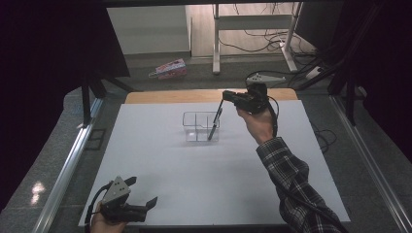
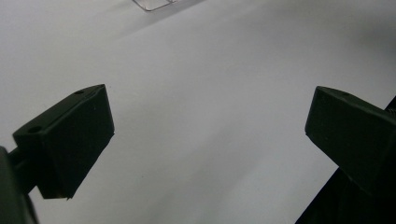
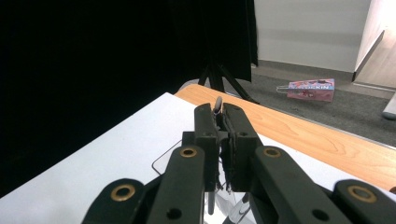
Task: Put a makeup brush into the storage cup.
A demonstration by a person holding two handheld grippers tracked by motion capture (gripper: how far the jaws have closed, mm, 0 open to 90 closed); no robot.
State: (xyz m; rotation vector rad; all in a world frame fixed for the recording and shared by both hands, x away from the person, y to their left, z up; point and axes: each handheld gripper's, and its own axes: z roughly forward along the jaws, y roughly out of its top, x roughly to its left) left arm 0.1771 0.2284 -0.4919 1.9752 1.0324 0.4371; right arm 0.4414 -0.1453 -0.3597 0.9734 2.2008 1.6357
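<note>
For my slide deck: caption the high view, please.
Right gripper lowers a slim black pen into a clear plastic divided box; left gripper rests open.

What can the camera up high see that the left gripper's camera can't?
High view: the right gripper pinching a black pen that leans with its tip down in the clear plastic divided box, plus a checked sleeve and a pink packet on the floor beyond the table.
Left gripper view: a close look at its own black fingers, spread wide apart with nothing between them.
Both: the white table top, the box (just a corner of it in the left gripper view) and the left gripper.
</note>
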